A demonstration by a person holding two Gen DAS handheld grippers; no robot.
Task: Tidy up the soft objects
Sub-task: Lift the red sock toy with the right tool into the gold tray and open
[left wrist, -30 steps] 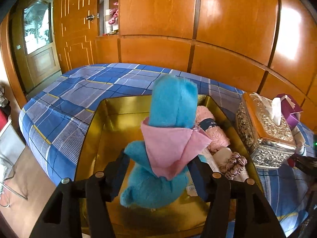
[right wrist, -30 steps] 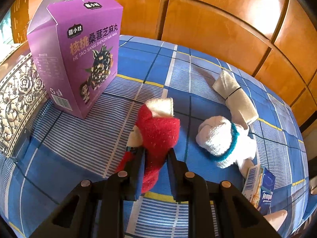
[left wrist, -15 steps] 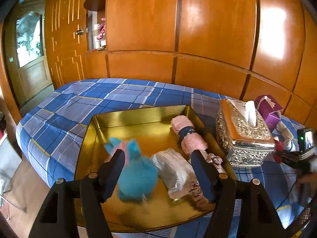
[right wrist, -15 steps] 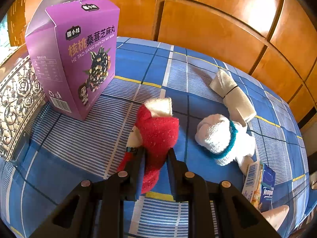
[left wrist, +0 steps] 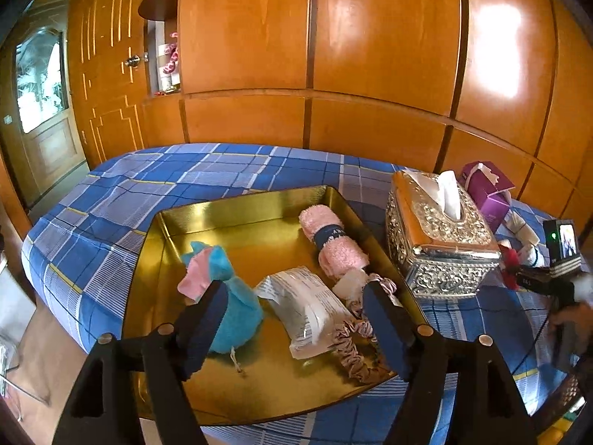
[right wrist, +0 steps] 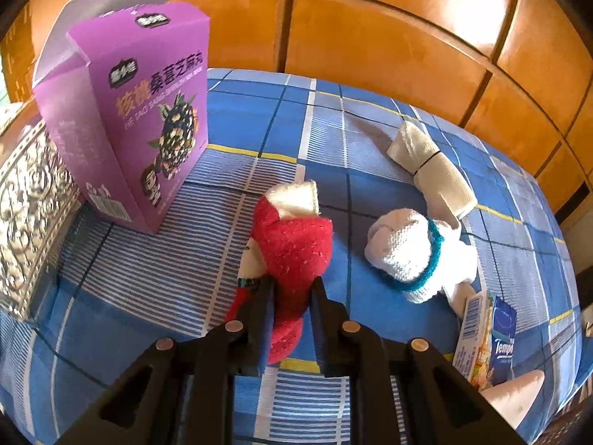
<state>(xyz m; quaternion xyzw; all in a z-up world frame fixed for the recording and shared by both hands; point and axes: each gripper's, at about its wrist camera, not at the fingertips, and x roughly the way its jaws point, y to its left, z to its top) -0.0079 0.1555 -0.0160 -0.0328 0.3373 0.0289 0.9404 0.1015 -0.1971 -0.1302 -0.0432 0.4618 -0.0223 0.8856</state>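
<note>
Red plush toy (right wrist: pixel 292 244) pinched in right gripper (right wrist: pixel 291 296); left gripper (left wrist: pixel 296 319) opening, empty, above gold tray (left wrist: pixel 259 204).

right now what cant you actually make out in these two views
- Left wrist view: the lower side of the blue plush toy is hidden behind the left gripper's finger.
- Left wrist view: the small screen on the far gripper is too small to read.
- Right wrist view: the red plush toy's underside is covered by the right gripper.
- Right wrist view: the silver tissue box is blurred and cut by the left edge.
</note>
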